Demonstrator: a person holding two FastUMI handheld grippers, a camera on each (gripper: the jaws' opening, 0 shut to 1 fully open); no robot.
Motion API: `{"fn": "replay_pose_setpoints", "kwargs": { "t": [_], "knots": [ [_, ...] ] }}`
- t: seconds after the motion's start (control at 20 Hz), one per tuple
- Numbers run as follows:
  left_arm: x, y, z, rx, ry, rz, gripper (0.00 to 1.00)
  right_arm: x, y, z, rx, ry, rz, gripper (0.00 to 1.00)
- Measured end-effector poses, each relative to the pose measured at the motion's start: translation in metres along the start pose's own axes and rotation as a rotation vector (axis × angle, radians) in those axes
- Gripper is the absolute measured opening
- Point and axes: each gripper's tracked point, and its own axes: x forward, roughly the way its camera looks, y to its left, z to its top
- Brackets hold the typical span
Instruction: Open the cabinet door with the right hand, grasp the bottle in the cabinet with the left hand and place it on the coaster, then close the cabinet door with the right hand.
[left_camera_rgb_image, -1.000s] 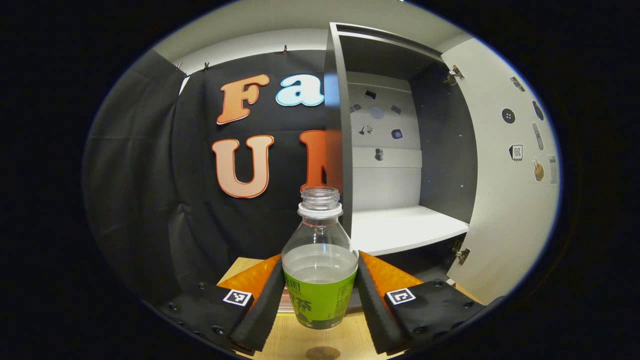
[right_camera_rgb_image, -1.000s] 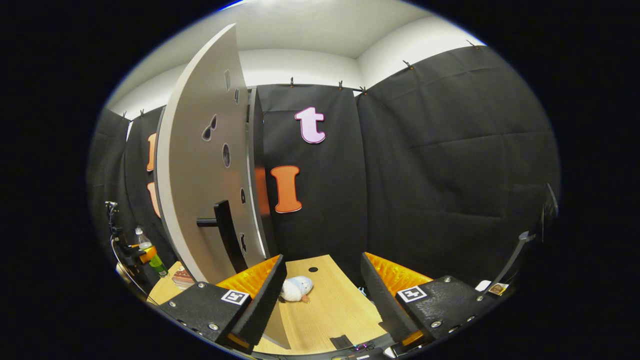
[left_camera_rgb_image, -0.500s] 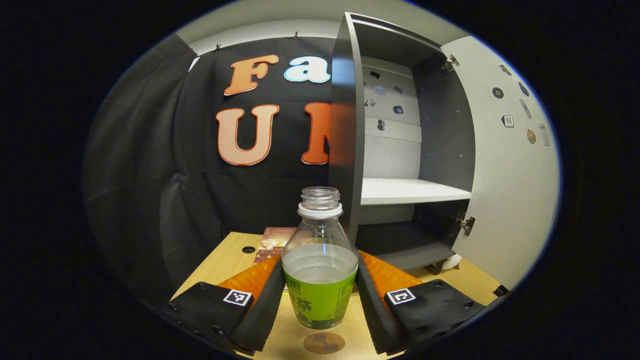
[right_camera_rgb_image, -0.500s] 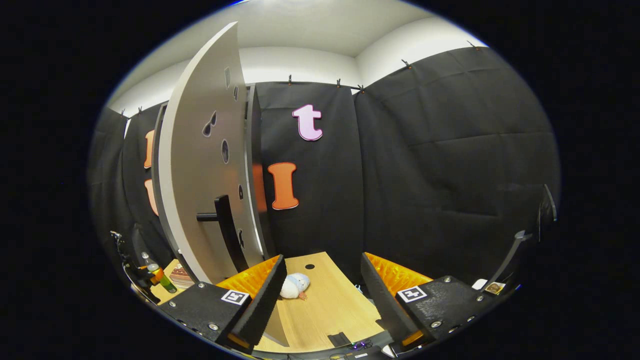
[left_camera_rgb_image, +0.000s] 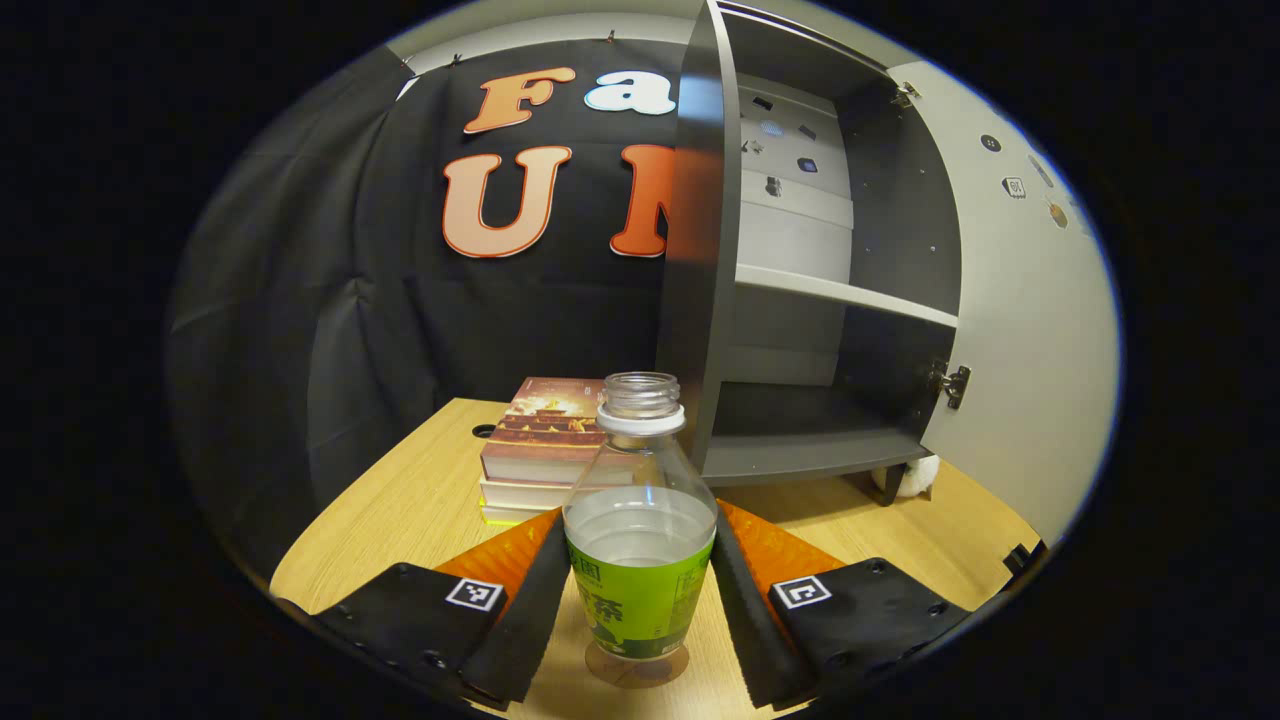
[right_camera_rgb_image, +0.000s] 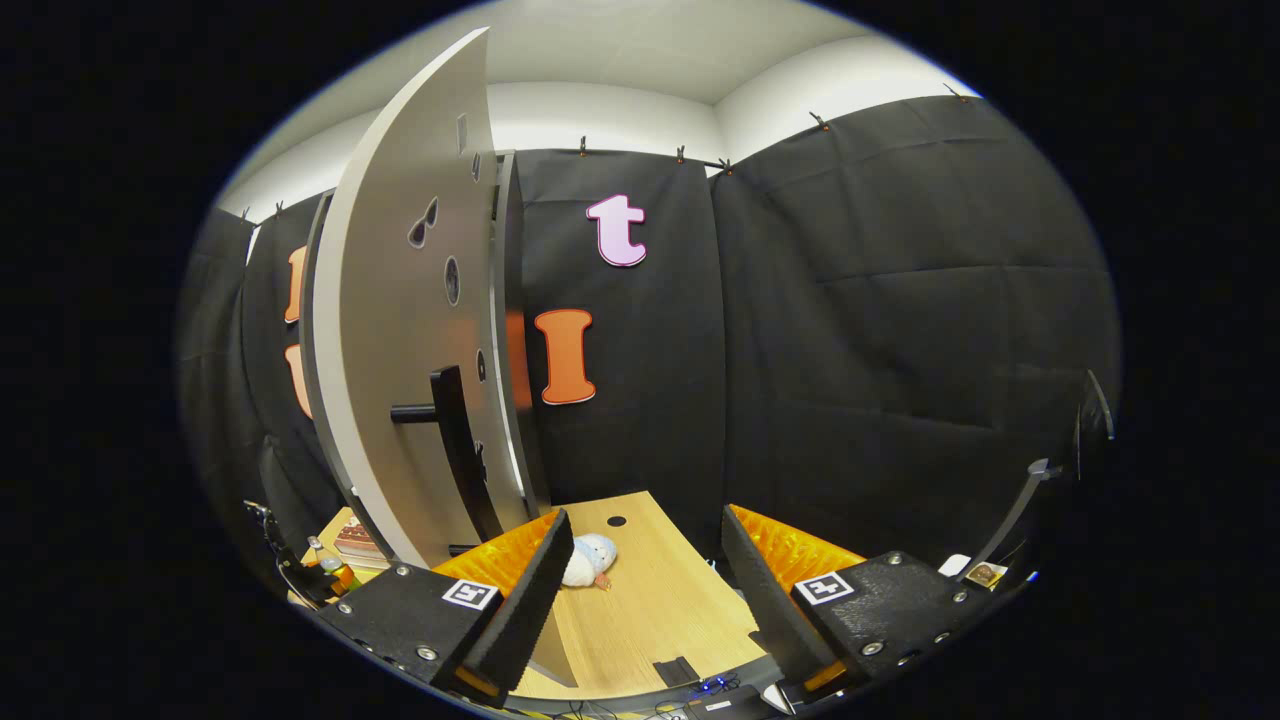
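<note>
Clamping one bottle (left_camera_rgb_image: 639, 520), left gripper (left_camera_rgb_image: 637, 600) over one coaster (left_camera_rgb_image: 636, 668); right gripper (right_camera_rgb_image: 640, 590) open, empty; three stacked books (left_camera_rgb_image: 540, 450).

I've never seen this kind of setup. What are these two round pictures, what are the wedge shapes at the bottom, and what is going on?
No robot here: a person holds a two-finger claw in each hand, and a fisheye camera rides on each, looking along its fingers, the wedges at the bottom. In the left gripper view, the left claw is shut on a capless bottle part full of clear liquid, its base at a round coaster on the wooden table. Behind it lie stacked books and the open cabinet. In the right gripper view, the right claw is open and holds nothing; the cabinet door with its dark handle stands ahead, and a small pale toy lies on the table.
</note>
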Motion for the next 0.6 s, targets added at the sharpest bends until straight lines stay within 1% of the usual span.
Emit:
{"fn": "replay_pose_setpoints", "kwargs": {
  "t": [0.05, 0.1, 0.25, 0.3, 0.35, 0.55, 0.6],
  "knots": [
    [0.002, 0.0, -0.007, -0.001, 0.002, 0.003, 0.84, 0.0, 0.001, -0.001, 0.003, 0.003, 0.0, 0.97],
    [0.004, 0.0, -0.013, -0.004, 0.003, 0.004, 0.83, 0.001, 0.001, -0.001, 0.006, 0.008, -0.001, 0.92],
    [0.007, 0.003, -0.029, -0.007, 0.016, 0.016, 0.83, -0.001, 0.002, -0.002, 0.015, 0.014, -0.006, 0.92],
    [0.007, 0.003, -0.033, -0.01, 0.016, 0.019, 0.85, 0.0, 0.002, -0.002, 0.017, 0.012, -0.007, 0.92],
    [0.007, 0.003, -0.035, -0.016, 0.014, 0.019, 0.83, 0.0, 0.002, -0.001, 0.017, 0.011, -0.007, 0.92],
    [0.005, 0.004, -0.043, -0.025, 0.004, 0.027, 0.83, 0.001, 0.003, 0.0, 0.018, 0.013, -0.01, 0.92],
    [0.005, 0.004, -0.044, -0.024, 0.004, 0.031, 0.84, 0.001, 0.003, -0.001, 0.018, 0.014, -0.011, 0.92]
  ]
}}
